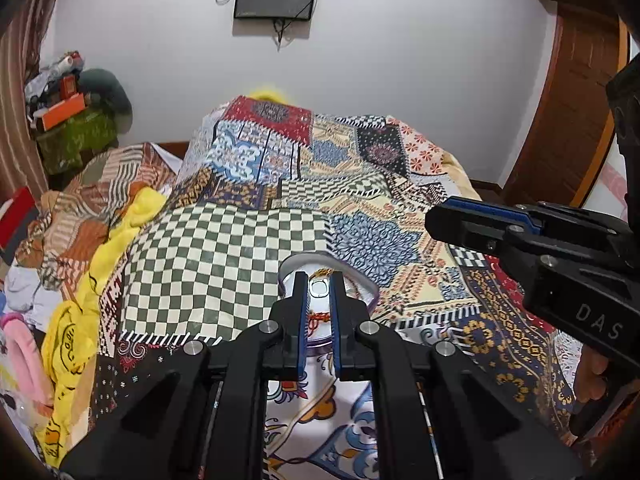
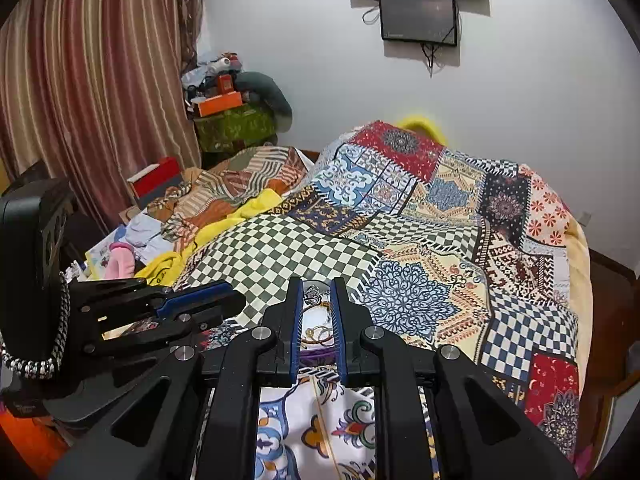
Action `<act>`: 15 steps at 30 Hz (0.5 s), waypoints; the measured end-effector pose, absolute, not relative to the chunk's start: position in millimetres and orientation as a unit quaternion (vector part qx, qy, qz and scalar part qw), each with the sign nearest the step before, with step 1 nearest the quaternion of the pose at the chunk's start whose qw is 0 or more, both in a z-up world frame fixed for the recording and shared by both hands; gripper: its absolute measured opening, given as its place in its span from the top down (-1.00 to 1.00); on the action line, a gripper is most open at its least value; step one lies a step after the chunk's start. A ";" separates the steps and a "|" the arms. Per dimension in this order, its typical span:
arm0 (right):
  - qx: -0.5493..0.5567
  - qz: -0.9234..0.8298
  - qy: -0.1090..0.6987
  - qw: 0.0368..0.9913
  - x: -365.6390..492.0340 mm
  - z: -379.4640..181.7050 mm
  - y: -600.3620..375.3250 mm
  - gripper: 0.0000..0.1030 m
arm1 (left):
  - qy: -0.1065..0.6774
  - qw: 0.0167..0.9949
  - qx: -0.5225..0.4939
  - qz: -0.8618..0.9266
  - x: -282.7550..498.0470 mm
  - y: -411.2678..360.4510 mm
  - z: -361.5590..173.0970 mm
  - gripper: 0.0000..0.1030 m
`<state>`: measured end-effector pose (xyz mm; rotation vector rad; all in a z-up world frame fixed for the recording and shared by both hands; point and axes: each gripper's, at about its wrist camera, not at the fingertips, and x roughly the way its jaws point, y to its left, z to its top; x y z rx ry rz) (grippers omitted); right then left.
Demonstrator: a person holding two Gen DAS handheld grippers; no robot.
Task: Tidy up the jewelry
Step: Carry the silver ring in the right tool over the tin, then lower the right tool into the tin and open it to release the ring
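Observation:
A round clear jewelry box (image 1: 357, 274) with a purple rim sits on the patchwork bed cover, right in front of both grippers. In the right wrist view its rim (image 2: 316, 357) shows between the fingers, with gold bangles (image 2: 320, 334) and a silver chain (image 2: 312, 292) inside. A silver piece (image 1: 319, 288) shows in the left wrist view. My left gripper (image 1: 320, 276) hovers over the near side of the box, jaws nearly together, nothing visibly pinched. My right gripper (image 2: 316, 280) does the same beside it. Each gripper appears in the other's view: right gripper (image 1: 434, 220), left gripper (image 2: 236, 300).
The patchwork bed cover (image 1: 224, 248) rises to a covered mound at the back. Crumpled yellow cloth (image 2: 256, 206) and other clothes lie to the left. A red box (image 2: 158, 180) and a cluttered green stand (image 2: 232, 126) are near the curtain. Screens hang on the wall.

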<state>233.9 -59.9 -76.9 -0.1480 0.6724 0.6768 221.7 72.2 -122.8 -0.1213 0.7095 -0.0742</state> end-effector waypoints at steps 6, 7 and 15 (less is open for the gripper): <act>-0.076 0.326 0.346 0.877 250.4 -91.5 -46.5 0.76 | 0.369 0.926 -0.066 -0.042 236.2 76.6 -144.9 0.84; -0.077 0.326 0.349 0.876 252.2 -93.5 -44.1 0.76 | 0.373 0.924 -0.067 -0.045 240.0 76.8 -149.6 0.84; -0.078 0.328 0.385 0.859 274.3 -114.5 -30.7 0.76 | 0.390 0.916 -0.064 -0.060 256.2 73.3 -170.4 0.84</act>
